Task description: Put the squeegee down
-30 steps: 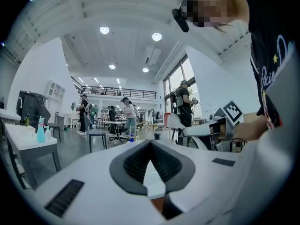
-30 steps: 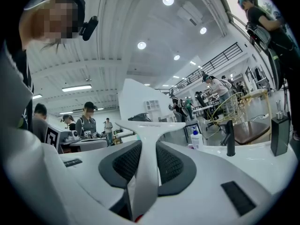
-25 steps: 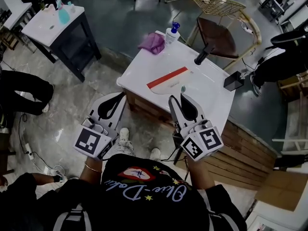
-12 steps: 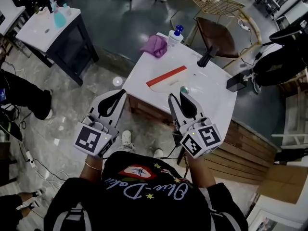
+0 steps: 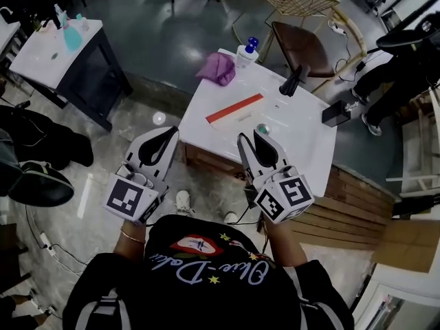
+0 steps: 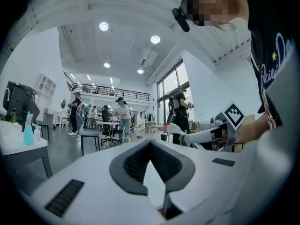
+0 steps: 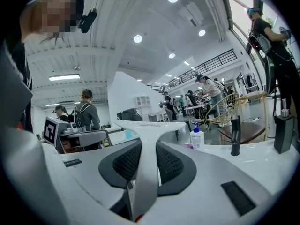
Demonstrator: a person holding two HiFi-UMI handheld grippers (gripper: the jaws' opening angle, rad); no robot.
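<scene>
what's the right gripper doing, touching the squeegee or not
Touching. The right gripper view shows the right gripper's pads pressed on both sides of the squeegee's white handle.

Smooth white plastic squeegee (image 7: pixel 147 139), glossy white countertop (image 5: pixel 309 143), soft purple cloth (image 5: pixel 218 68), matt black tap (image 5: pixel 291 82), wooden plank base (image 5: pixel 347 205)

I see a white sink counter (image 5: pixel 302 148): purple cloth (image 5: pixel 218 68) and pump bottle (image 5: pixel 245 52) left of its faucet (image 5: pixel 292 81), black box (image 5: pixel 335 113) right, red strip (image 5: pixel 235 108) nearer.
</scene>
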